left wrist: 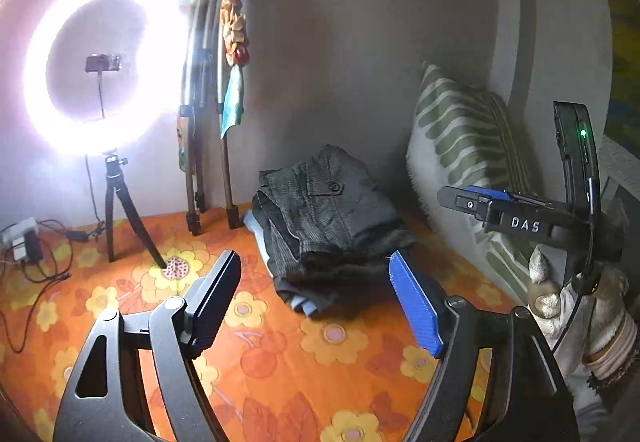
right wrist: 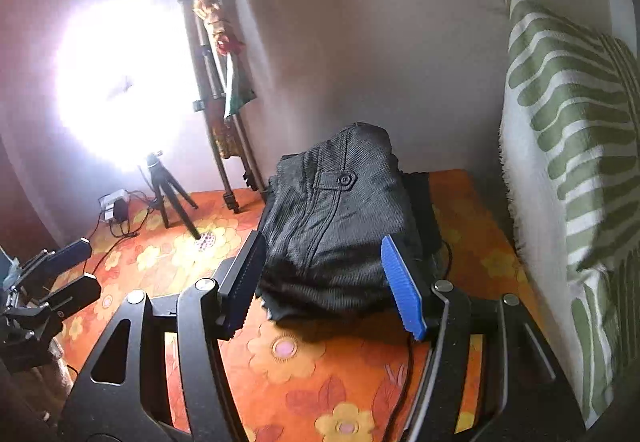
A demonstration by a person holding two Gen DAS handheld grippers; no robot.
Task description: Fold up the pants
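Your pants (right wrist: pixel 340 226) sit folded in a compact stack on the bed (right wrist: pixel 288 374). Your left gripper (left wrist: pixel 316 302) and right gripper (right wrist: pixel 324 286) gape empty; little looks left.

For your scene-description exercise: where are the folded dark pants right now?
The folded dark pants lie on the orange floral sheet, centre in both wrist views, atop other folded clothes, with the tripod to their left and the green-striped pillow to their right.

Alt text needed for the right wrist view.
A folded pile of dark pants lies on an orange floral sheet, framed by the open, empty right tool. A green-striped pillow stands right; a glaring ring light left.
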